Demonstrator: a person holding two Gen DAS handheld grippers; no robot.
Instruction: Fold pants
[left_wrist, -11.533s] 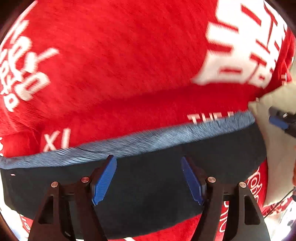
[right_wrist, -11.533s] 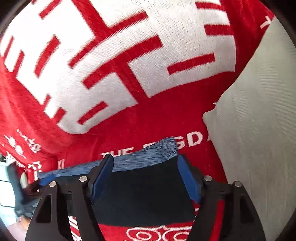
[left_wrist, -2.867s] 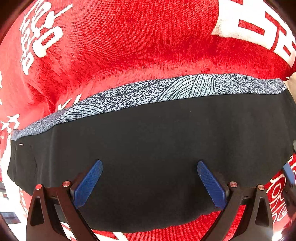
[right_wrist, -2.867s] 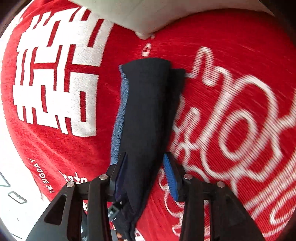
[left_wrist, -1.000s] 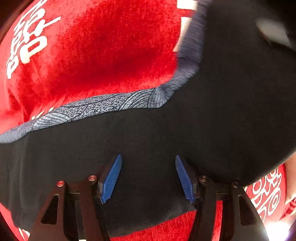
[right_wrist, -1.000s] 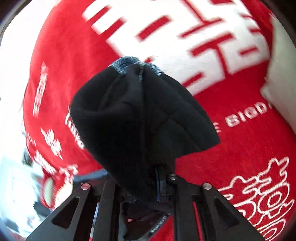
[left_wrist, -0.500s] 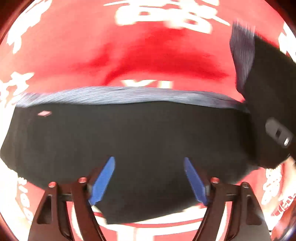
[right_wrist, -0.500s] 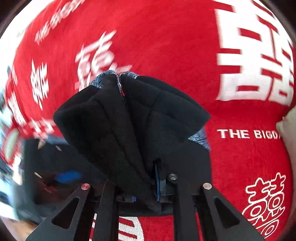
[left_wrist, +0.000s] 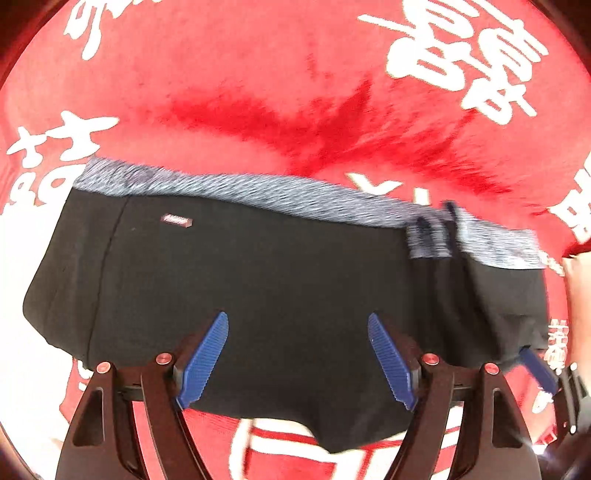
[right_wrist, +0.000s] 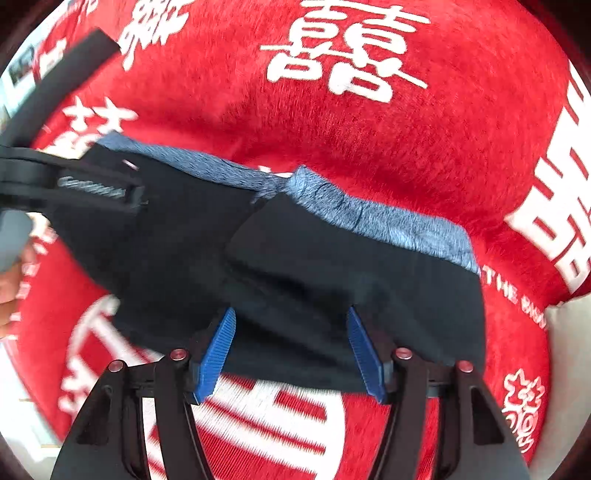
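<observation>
Flatly, pants (left_wrist: 280, 280) beyond spread fingers (left_wrist: 202, 363)

Both views are brightly and evenly lit, so the plush red blanket with white characters (left_wrist: 258, 110) glows saturated and blows out to near white at the left rims. Fisheye distortion bows everything outward, with a dark vignette in the corners. Motion blur smears the blue-grey heathered waistband (left_wrist: 258, 195) and the white lettering near the lower edges in both views. The folded black pants (right_wrist: 332, 288) read as an almost featureless dark mass, its creases barely separable.
</observation>
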